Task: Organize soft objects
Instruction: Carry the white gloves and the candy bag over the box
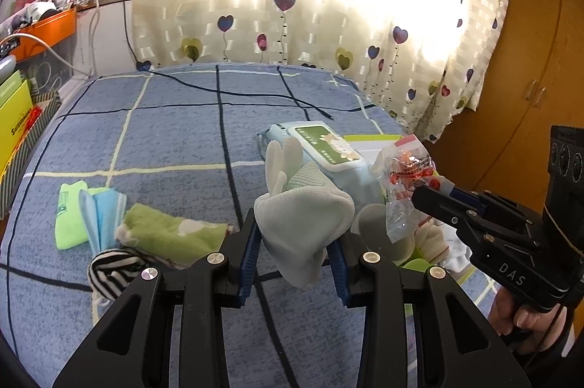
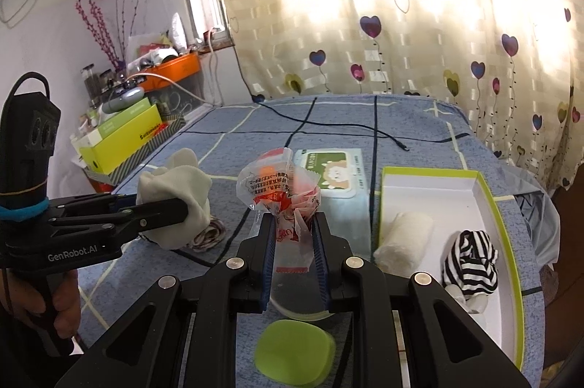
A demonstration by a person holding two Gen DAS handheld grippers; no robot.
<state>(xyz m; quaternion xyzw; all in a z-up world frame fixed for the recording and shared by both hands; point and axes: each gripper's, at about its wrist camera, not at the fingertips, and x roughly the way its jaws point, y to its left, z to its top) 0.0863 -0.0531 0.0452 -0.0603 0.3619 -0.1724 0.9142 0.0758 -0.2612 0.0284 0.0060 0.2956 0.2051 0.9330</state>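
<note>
My left gripper point(image 1: 295, 231) is shut on a pale white glove point(image 1: 303, 220) and holds it above the blue bed; it also shows in the right wrist view point(image 2: 175, 202). My right gripper point(image 2: 294, 223) is shut on a clear plastic bag with red print point(image 2: 281, 191), also seen in the left wrist view point(image 1: 405, 176). A white box with a green rim point(image 2: 503, 227) at the right holds a white rolled cloth point(image 2: 403, 238) and a striped black-and-white sock point(image 2: 471, 264).
A wet-wipes pack point(image 2: 335, 180) lies on the blue checked bedsheet point(image 1: 164, 132). At the left lie a green towel point(image 1: 171, 231), a blue mask point(image 1: 102, 216), a light green cloth point(image 1: 67, 223) and a striped sock point(image 1: 109, 271). A green pad point(image 2: 294, 351) lies below my right gripper. A black cable point(image 2: 346, 129) crosses the bed.
</note>
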